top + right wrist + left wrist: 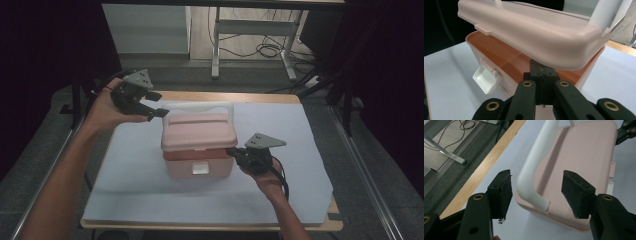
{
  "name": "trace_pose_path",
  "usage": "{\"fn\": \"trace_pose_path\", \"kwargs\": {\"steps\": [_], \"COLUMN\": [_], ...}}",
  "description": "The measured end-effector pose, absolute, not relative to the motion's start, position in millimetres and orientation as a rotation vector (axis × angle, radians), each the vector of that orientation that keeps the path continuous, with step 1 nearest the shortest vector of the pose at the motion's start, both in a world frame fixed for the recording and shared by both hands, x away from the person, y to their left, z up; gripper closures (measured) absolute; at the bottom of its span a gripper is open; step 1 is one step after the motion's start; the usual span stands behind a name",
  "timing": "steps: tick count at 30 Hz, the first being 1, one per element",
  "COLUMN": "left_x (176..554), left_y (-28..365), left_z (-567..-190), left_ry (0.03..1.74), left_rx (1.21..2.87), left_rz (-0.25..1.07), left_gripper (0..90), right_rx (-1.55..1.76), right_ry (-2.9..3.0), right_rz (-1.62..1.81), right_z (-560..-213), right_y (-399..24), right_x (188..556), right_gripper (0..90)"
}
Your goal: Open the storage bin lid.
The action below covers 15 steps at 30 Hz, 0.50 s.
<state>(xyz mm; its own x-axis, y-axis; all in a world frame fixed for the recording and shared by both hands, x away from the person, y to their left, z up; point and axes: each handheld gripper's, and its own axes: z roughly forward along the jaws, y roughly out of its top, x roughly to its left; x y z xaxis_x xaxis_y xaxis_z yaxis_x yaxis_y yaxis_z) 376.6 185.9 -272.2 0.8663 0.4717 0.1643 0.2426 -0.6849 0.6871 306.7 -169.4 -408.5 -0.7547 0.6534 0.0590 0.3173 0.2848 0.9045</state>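
Pink lidded box point(199, 145), frame centre: rigid, light plastic; lid ajar, latch point(486, 78) undone. Right gripper point(543, 75) jaws closed under lid's corner; left gripper point(536, 192) wide beside white handle point(534, 167), the best hold

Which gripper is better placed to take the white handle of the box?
Left. The left gripper is open with the white handle between its jaws. The right gripper is shut, under the lid.

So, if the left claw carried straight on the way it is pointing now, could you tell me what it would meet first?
Probably the white handle of the pink box: it lies between the open left claw fingers, just ahead. Depth is unclear, so it might touch the lid beside it instead.
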Motion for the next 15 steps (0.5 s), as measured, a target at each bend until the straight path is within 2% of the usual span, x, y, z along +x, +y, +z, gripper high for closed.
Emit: {"fn": "trace_pose_path", "kwargs": {"steps": [7,15], "left_x": [351,331], "left_y": [177,167], "left_z": [-276,-296], "left_ry": [0.464,0.448], "left_rx": [2.346,2.356], "left_rz": [0.447,0.407], "left_gripper": [44.2,51.2], "right_rx": [0.878,0.870], "right_ry": [2.233,2.233], "right_rz": [1.461,1.453], "right_z": [-407,-404], "right_y": [-169,-169], "right_x": [307,306], "right_gripper": [89.7,89.6]}}
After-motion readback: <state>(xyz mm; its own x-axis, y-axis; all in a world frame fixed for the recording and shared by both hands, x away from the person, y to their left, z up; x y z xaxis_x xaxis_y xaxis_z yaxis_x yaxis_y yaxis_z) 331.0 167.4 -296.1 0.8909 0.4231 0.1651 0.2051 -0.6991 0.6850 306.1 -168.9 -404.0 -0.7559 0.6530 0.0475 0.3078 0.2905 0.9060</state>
